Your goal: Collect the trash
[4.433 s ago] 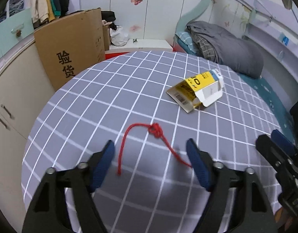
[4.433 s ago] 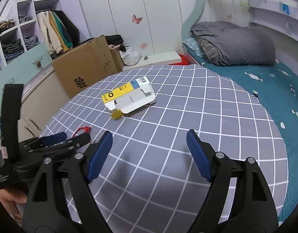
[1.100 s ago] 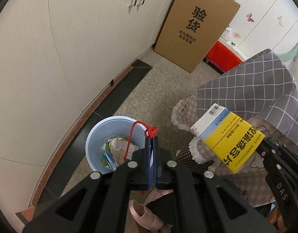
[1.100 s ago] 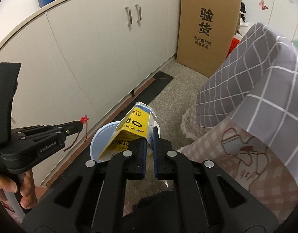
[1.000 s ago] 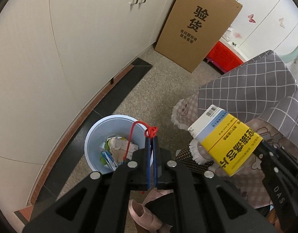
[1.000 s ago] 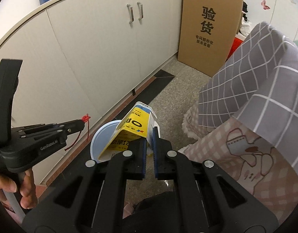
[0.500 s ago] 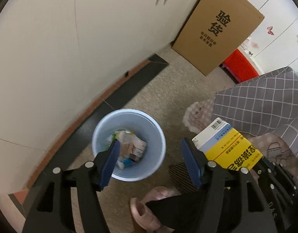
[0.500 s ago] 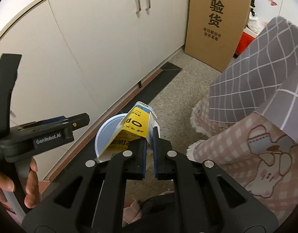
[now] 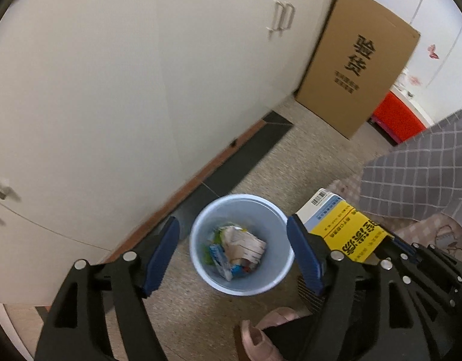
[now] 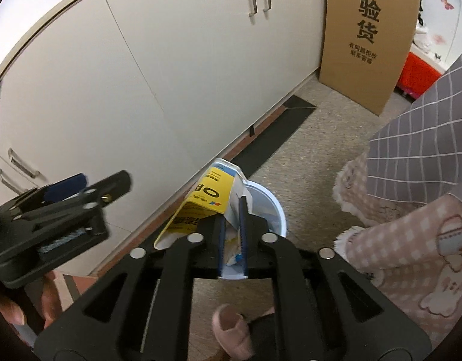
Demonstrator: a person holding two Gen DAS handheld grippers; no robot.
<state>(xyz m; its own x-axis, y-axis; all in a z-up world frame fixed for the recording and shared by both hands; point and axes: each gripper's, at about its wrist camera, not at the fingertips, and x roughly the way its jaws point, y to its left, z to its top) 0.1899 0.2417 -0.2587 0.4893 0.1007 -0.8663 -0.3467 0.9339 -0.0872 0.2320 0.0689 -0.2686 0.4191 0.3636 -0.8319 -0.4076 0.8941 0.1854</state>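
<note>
1. The left claw (image 9: 233, 251) hangs over the pale blue trash bin (image 9: 279, 282), its blue pads (image 9: 161, 252) spread wide with nothing between them; its jaws have just been opening.
2. The right claw (image 10: 232, 234) has just begun to part, its pads a narrow gap apart with a flap of the yellow-and-white carton (image 10: 205, 201) between them; whether they still pinch it cannot be told.
3. In the left wrist view the carton (image 9: 345, 234) sits just right of the bin's rim, tilted, barcode end uppermost.
4. Crumpled wrappers and paper (image 9: 237, 248) lie in the bottom of the bin, which stands on the speckled floor (image 9: 306, 162) close to the white cabinet (image 9: 140, 90).
5. A large cardboard box (image 9: 357, 60) printed with black characters leans against the cabinet farther back.
6. A grey checked cloth (image 10: 423, 138) hangs at right, and a pink slipper (image 10: 231, 331) shows at the bottom edge.
</note>
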